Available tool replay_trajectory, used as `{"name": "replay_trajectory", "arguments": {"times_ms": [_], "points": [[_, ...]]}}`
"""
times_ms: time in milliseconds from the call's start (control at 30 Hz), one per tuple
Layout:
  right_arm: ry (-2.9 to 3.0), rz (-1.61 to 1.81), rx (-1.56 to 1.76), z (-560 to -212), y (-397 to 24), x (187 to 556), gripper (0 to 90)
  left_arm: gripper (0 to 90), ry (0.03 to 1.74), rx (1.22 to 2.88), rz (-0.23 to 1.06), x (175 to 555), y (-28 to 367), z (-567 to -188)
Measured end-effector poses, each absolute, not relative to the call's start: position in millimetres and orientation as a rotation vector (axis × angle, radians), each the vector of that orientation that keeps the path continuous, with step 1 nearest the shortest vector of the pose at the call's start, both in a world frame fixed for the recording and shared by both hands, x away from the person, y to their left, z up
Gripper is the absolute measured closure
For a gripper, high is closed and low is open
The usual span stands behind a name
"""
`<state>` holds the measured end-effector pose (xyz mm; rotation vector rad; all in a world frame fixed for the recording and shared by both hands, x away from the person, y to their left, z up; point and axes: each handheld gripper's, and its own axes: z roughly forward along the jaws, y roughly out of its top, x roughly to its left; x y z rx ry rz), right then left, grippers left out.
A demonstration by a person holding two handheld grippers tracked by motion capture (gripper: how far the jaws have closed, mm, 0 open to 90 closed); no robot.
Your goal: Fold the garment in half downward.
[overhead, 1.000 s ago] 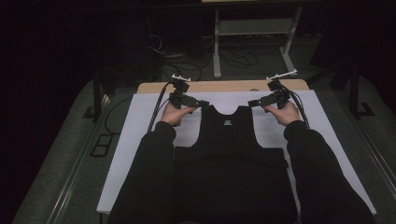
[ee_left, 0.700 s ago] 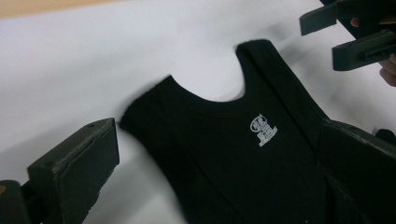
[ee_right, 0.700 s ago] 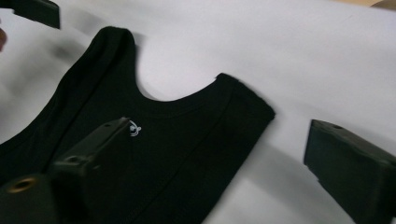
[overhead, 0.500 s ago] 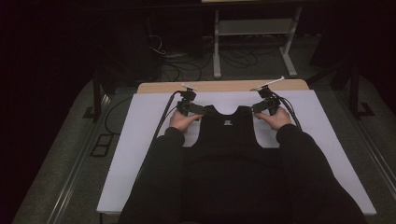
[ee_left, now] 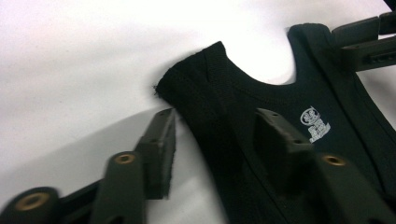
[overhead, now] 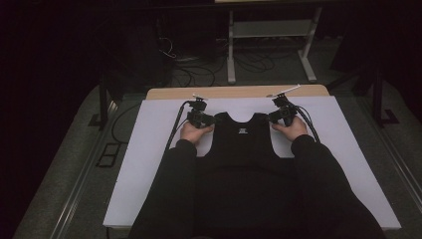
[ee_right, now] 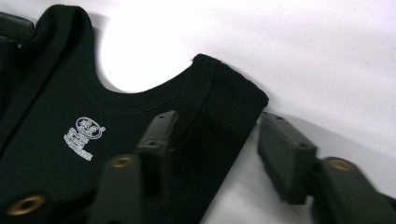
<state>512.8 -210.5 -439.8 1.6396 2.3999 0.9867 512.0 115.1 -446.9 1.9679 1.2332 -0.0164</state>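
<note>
A black vest (overhead: 242, 144) lies flat on the white worktop (overhead: 149, 164), neck end away from the person, with its two shoulder straps pointing to the far edge. The left tongs (ee_left: 212, 140) have come down over the left strap (ee_left: 205, 88) and the right tongs (ee_right: 212, 140) over the right strap (ee_right: 224, 93). Both pairs of jaws have just been closing and stand about half open. In each gripper view one jaw sits on the cloth and the other on the bare worktop just beside the strap's outer edge, so the strap is straddled but not visibly pinched yet.

By that reading the work is at its start: the vest is spread out and both straps are lined up for a grasp. Left to do is finishing the squeeze on each strap, then whatever lift or fold follows; no fold shows in the cloth so far.
</note>
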Motion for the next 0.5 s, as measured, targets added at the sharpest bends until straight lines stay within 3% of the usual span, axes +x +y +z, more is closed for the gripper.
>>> {"name": "replay_trajectory", "arguments": {"times_ms": [500], "points": [[2.362,0.995,1.620,-442.5,-204.1,510.7,83.4,83.5,1.205,1.936,-0.019,509.0,105.7,-446.2]]}}
